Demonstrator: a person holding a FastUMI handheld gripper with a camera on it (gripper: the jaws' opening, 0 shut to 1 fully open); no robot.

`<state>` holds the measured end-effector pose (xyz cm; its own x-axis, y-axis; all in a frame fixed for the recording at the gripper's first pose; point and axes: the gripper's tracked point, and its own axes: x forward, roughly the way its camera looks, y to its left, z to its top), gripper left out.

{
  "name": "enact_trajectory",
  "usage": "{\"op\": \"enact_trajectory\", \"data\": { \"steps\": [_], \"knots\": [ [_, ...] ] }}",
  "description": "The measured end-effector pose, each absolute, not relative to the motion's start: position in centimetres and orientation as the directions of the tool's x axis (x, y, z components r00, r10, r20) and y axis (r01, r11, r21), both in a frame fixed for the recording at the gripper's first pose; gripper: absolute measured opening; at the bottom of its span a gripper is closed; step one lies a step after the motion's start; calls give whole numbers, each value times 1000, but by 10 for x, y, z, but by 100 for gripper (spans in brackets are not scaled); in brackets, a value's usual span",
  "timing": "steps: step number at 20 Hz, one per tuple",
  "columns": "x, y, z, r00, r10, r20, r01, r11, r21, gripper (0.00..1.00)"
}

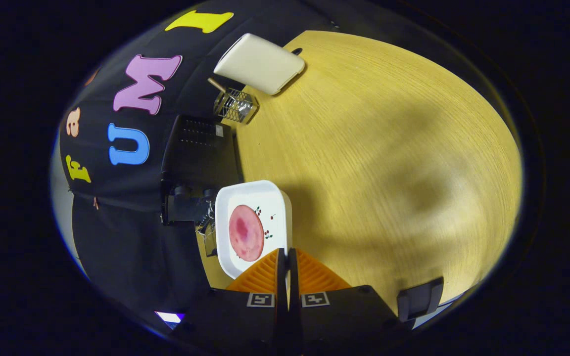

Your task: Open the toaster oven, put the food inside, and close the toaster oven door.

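Jaws [287, 257] pinching white plate [275, 198] rim | ham slice [245, 232] on plate | toaster oven [198, 163] beyond

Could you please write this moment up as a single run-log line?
gripper: shut on white plate rim | food: pink slice on plate | toaster oven: beyond plate, door state unclear | surface: wooden table

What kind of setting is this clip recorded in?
Probably a staged kitchen booth: a wooden table against a black cloth wall, with a black toaster oven and food on a white plate. The gripper grips the plate's rim.
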<state>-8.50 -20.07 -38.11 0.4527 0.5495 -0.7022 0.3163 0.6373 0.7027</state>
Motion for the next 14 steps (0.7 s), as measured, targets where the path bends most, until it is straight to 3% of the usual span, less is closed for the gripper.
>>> {"op": "enact_trajectory", "data": {
  "steps": [14],
  "knots": [
    [-87,-5,-333,463,572,-677,252,648,719,5]
  ]
}}
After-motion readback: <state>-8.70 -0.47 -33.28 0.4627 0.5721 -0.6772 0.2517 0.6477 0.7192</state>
